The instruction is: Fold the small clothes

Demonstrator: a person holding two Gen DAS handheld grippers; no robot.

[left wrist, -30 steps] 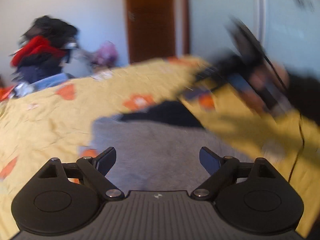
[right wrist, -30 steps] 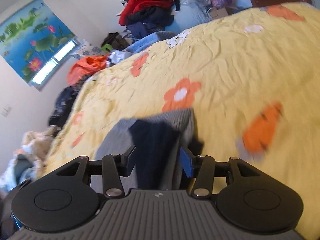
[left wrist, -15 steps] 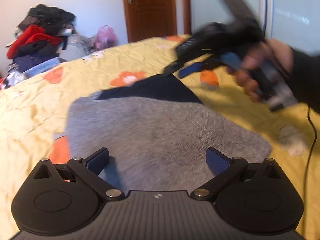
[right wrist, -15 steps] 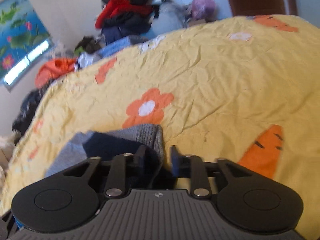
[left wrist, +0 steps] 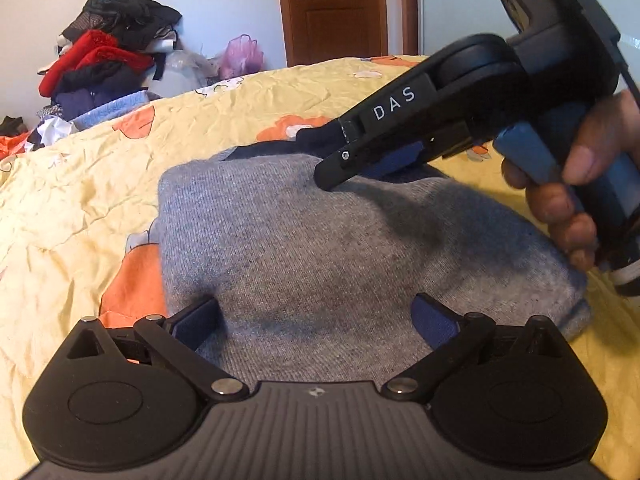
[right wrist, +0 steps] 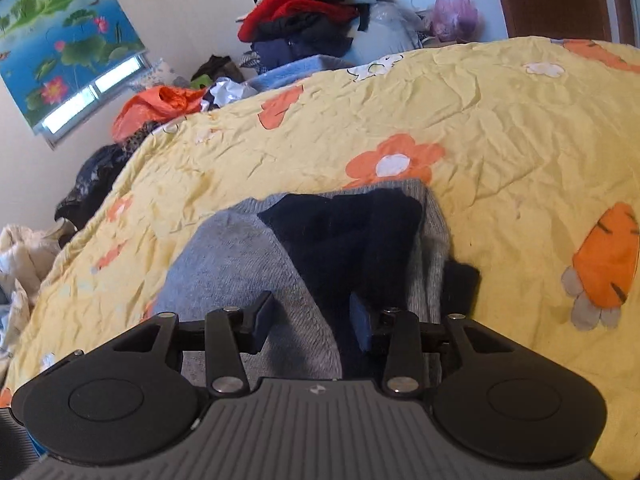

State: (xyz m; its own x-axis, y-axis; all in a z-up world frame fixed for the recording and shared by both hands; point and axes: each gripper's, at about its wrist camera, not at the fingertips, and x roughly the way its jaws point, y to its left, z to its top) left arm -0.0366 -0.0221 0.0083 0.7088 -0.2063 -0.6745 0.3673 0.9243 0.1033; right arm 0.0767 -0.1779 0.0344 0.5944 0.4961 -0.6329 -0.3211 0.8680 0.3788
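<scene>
Over near edge of grey knit garment [left wrist: 320, 240], left gripper [left wrist: 316, 320] hangs with fingers wide apart, holding nothing. Right gripper [right wrist: 310, 320] sits at far end over dark navy part [right wrist: 352, 236], fingers parted around fabric, not pinching. Garment lies on yellow flowered bedsheet [left wrist: 80, 208], grey body flat and compact, looks part-folded; navy section at top bunched, uneven. Judgement: remaining work is tidying that end and final fold. Heap of unsorted clothes [right wrist: 304, 12] beyond bed suggests more to do.
</scene>
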